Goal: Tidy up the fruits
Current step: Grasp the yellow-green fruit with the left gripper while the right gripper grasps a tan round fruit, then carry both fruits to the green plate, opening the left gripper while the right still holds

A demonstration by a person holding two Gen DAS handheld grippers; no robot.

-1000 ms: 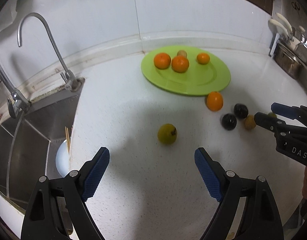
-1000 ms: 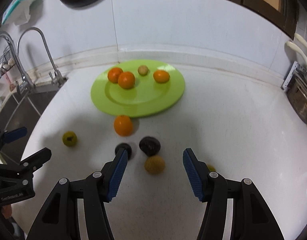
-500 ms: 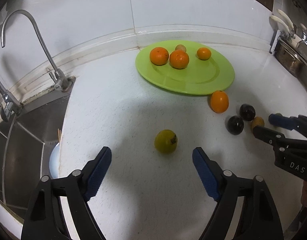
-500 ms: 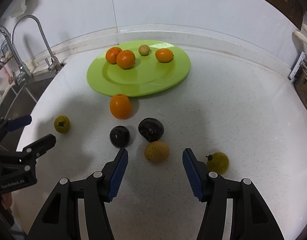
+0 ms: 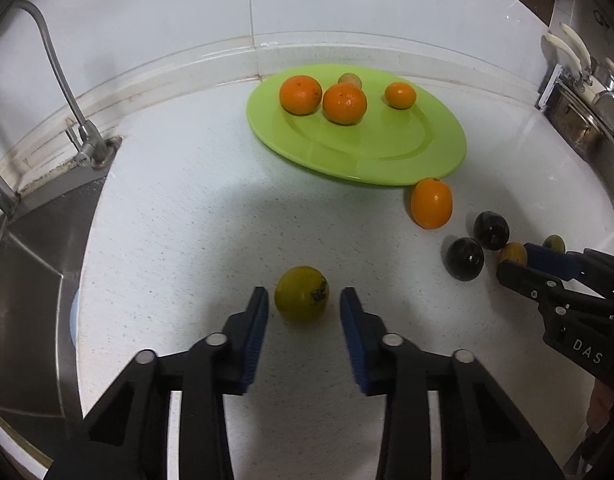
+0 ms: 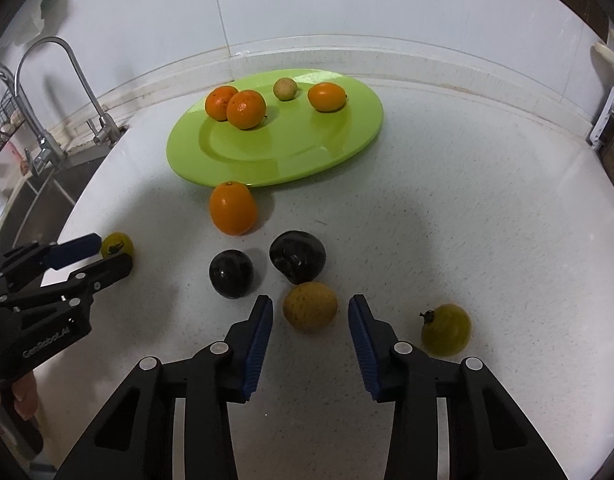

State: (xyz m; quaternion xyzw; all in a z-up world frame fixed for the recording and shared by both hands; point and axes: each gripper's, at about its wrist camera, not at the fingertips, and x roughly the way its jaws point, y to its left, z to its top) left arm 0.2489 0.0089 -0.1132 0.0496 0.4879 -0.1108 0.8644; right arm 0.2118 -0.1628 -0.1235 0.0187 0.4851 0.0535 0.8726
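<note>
A green plate [image 5: 435,160] [image 6: 347,140] at the back of the white counter holds three oranges and a small tan fruit. My left gripper [image 5: 303,308] is open around a yellow-green fruit [image 5: 301,299], its pads close on both sides, with small gaps. My right gripper [image 6: 311,312] is open around a tan-yellow fruit [image 6: 310,305], pads apart from it. An orange [image 6: 232,209], two dark fruits [image 6: 231,274] [image 6: 297,257] and another yellow-green fruit [image 6: 446,329] lie loose on the counter.
A steel sink [image 5: 23,280] with a faucet [image 5: 67,92] lies at the left. A metal rack [image 5: 579,112] with utensils stands at the right. The tiled wall runs behind the plate.
Both grippers moved forward and down toward their fruits. Both sets of jaws narrowed, the left far more, and now bracket the yellow-green fruit and the tan-yellow fruit.
</note>
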